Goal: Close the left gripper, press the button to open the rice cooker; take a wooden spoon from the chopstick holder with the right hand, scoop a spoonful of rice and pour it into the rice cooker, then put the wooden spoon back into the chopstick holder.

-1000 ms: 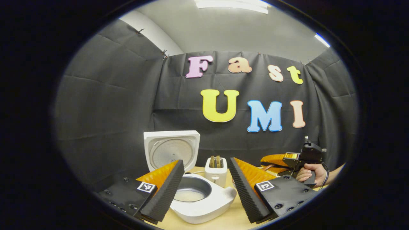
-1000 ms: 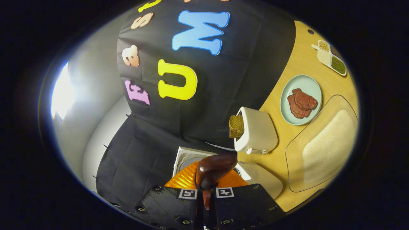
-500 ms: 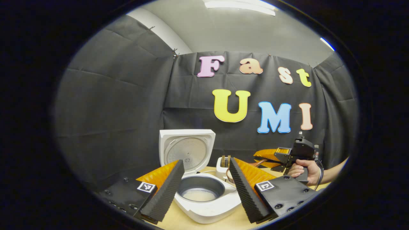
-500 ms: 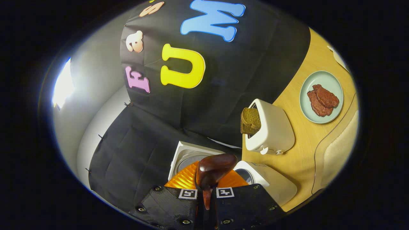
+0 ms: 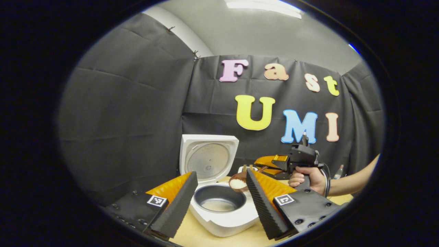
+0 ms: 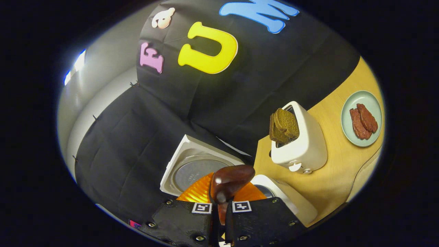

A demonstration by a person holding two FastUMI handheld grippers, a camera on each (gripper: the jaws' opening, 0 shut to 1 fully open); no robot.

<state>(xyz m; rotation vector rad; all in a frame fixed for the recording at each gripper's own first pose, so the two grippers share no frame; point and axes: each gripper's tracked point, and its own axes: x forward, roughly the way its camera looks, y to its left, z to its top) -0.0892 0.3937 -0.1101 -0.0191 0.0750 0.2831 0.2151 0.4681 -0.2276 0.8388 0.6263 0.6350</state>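
While the left gripper (image 5: pixel 219 202) hangs with fingers spread before the open cooker (image 5: pixel 219 206) on the tabletop (image 6: pixel 329 178), the right gripper (image 6: pixel 222 206), clenched on the spoon (image 6: pixel 228 181), holds rice (image 5: pixel 237 184) beside the pot's rim.

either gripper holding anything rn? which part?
Right gripper: shut on the wooden spoon, gripped by its handle just below the bowl, which carries rice. Left gripper: open, holding nothing.
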